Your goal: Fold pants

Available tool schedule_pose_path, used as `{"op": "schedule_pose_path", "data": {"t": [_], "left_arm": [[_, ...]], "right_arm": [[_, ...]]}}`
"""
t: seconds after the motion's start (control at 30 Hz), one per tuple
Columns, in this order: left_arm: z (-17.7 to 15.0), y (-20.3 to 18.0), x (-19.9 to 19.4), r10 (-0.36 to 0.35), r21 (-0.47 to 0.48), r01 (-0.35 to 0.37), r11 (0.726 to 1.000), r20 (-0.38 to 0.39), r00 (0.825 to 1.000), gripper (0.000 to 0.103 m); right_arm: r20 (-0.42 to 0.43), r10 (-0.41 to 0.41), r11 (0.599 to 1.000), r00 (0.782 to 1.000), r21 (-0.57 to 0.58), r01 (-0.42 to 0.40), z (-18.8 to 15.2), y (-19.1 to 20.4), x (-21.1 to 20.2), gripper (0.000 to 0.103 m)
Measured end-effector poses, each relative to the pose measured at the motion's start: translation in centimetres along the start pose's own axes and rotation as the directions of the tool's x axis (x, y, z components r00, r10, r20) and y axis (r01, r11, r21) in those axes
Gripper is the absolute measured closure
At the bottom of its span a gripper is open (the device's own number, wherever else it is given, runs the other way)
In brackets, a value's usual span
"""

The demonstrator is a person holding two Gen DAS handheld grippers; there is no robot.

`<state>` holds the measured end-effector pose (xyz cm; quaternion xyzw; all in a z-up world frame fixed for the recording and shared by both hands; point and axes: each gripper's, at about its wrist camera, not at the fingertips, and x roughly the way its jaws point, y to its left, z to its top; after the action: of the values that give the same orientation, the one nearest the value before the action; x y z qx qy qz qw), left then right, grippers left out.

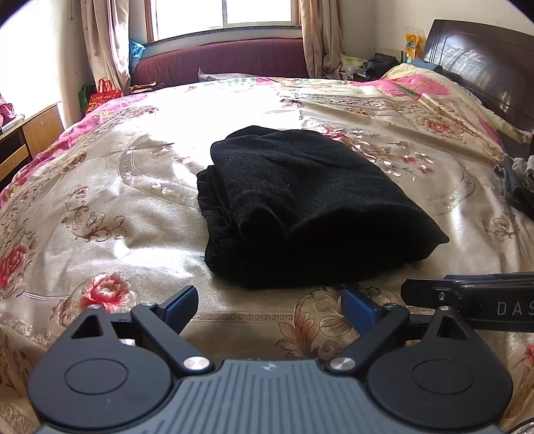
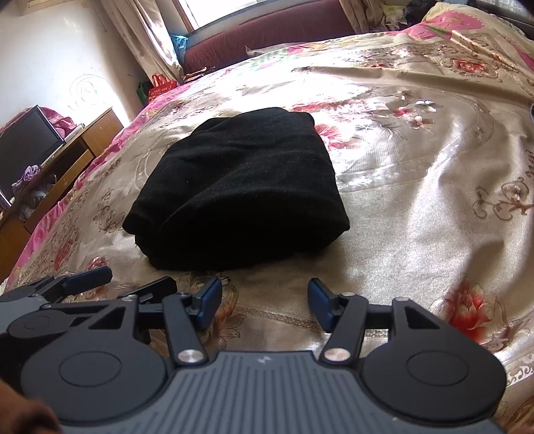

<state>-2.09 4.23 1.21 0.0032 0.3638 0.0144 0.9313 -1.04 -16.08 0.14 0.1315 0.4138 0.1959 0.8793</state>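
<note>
Plainly, the black pants (image 1: 300, 207) lay folded into a thick bundle on the floral bedspread (image 1: 110, 207), near the middle of the bed and just beyond both tools. In the left wrist view the stacked layers showed along the bundle's left edge, but the dark cloth swallowed most detail, so the number of folds could not be made out.

The left gripper (image 1: 268, 305) stood spread wide, its 2 blue pads (image 1: 182, 305) apart with only bedspread between them, released and touching nothing. The right gripper (image 2: 265, 305) was parted less widely, also empty, its pads clear of the pants.

Each tool showed in the other's view only in part: the right one was cut off at the right edge of the left wrist view, with the letters "DAS" readable on its side, while the left one entered at the lower left of the right wrist view.

The window (image 1: 227, 13) was blown out by daylight, and glare washed over part of the bedspread. The dark headboard (image 1: 484, 63) was cut off by the lens edge, and the clutter (image 1: 517, 180) at the right edge was too cramped to identify. A television (image 2: 28, 140) sat on a wooden cabinet (image 2: 66, 157) at the left.
</note>
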Motion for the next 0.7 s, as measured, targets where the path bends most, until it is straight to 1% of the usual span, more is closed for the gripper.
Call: {"op": "schedule_pose_path", "data": {"t": [0.7], "left_arm": [[-0.12,0.13,0.35,0.015,-0.008,-0.015,1.0,-0.013,1.0,0.0]], "right_arm": [[-0.022,-0.004,1.0,1.0,-0.014,0.004,-0.18,0.1,0.43,0.042]]}}
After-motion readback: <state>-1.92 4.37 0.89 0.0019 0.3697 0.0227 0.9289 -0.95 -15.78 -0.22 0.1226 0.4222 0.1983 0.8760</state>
